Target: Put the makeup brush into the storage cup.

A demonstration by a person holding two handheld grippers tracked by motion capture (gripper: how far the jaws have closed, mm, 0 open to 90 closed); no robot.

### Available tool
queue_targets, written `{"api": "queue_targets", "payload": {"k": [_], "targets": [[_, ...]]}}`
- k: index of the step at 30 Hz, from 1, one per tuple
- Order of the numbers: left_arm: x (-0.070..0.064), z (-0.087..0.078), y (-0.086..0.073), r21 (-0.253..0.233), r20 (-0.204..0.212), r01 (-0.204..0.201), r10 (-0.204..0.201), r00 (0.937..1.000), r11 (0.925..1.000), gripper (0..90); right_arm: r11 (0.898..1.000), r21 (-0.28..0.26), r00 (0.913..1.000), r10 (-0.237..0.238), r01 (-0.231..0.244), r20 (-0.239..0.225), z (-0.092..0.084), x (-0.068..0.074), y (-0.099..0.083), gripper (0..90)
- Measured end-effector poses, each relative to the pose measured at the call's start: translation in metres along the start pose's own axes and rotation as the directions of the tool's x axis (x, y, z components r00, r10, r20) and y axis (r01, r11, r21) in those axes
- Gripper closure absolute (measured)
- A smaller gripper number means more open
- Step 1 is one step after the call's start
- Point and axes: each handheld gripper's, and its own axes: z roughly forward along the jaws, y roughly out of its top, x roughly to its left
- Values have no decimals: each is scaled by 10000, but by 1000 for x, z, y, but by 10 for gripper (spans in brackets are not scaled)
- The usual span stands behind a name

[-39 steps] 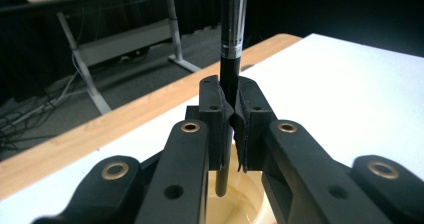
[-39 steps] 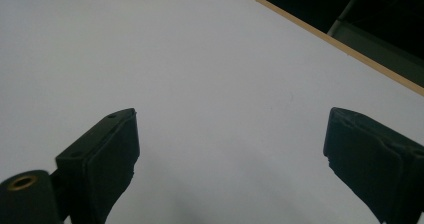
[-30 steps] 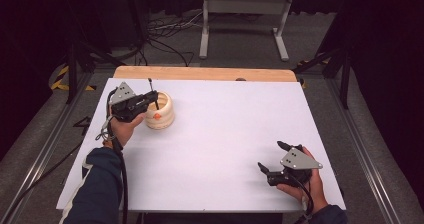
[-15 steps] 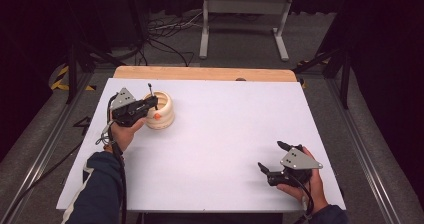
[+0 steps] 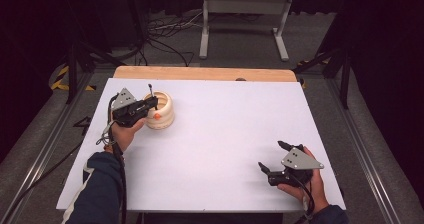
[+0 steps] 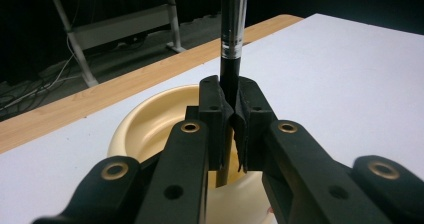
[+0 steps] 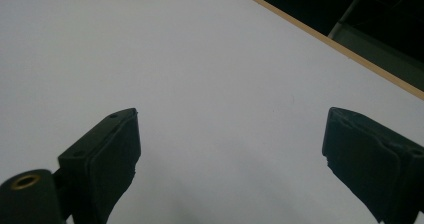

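So, from the high view we see the left hand-held gripper (image 5: pixel 151 103) at the far left of the white desk (image 5: pixel 225 134), sitting right at the rim of a cream-coloured ribbed bowl (image 5: pixel 162 115). Its jaws are pinched tight on a thin dark stick-like tool (image 5: pixel 149 90) that stands upright over the bowl's near rim. There's a small orange spot on the bowl's side; we can't tell what it is. The right hand-held gripper (image 5: pixel 273 156) sits well apart from all that, down at the near right corner of the desk, with its jaws spread wide and nothing between them. A strip of bare wood runs along the desk's far edge.

Next, the left gripper view. Here we look straight along the left hand-held gripper (image 6: pixel 234 116), and its pads are pressed together on the tool (image 6: pixel 231 34), which has a black shaft and a shiny metal collar higher up. The tool stands upright and its lower end goes down inside the bowl (image 6: pixel 150 124), which lies right under the jaws. We can't make out the tip.

Finally, the right gripper view. The right hand-held gripper (image 7: pixel 230 154) is wide open, one black jaw at each side, with plain white desk (image 7: pixel 200 59) between them and nothing gripped.
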Motion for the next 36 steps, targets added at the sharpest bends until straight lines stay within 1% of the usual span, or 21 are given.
{"api": "queue_targets", "payload": {"k": [6,15,18,19,20,22,23,27,32,33,34,35,36], "targets": [[1,-2,0,-42,-122,30,-31,9999,10000,831,10000,23,10000,-29,30,-15,0,0,0,98],[0,-2,1,-77,-32,32,-32,10000,10000,826,10000,-1,10000,45,-45,-89,0,-1,0,103],[0,-2,1,-61,-144,12,-13,9999,10000,785,10000,40,10000,29,-29,-75,0,0,0,102],[0,-3,1,-42,-253,4,-5,9997,10000,749,10000,33,10000,34,-34,-79,0,0,0,101],[0,-3,1,-31,-272,12,-13,9996,10000,709,10000,13,10000,15,-15,-72,0,-1,0,101],[-1,-5,2,-104,-250,-4,2,9997,9999,729,10000,7,10000,26,-26,-75,-1,0,0,101],[-1,-7,3,-151,-214,-1,-2,9998,9999,720,10000,-4,10000,16,-16,-69,-1,-1,0,101],[-3,-12,6,-79,-438,-260,257,9987,9996,679,10000,-20,10000,51,-51,-59,-2,-1,0,101],[-6,-22,11,-172,-784,-470,455,9959,9987,569,10000,-26,10000,66,-66,-31,-2,-1,0,101],[-6,-22,11,-172,-784,-470,455,9959,9987,546,10000,-47,10000,43,-43,-44,-2,-1,1,101],[-7,-23,11,-189,-765,-501,485,9959,9986,546,10000,-47,10000,43,-43,-44,-2,-1,1,101],[-8,-26,13,-145,-848,-570,555,9948,9983,526,10000,-46,10000,37,-38,-50,-2,-1,1,101],[-9,-28,13,-215,-806,-605,586,9950,9979,487,10000,-36,10000,49,-49,-41,-2,-1,1,101]]}}
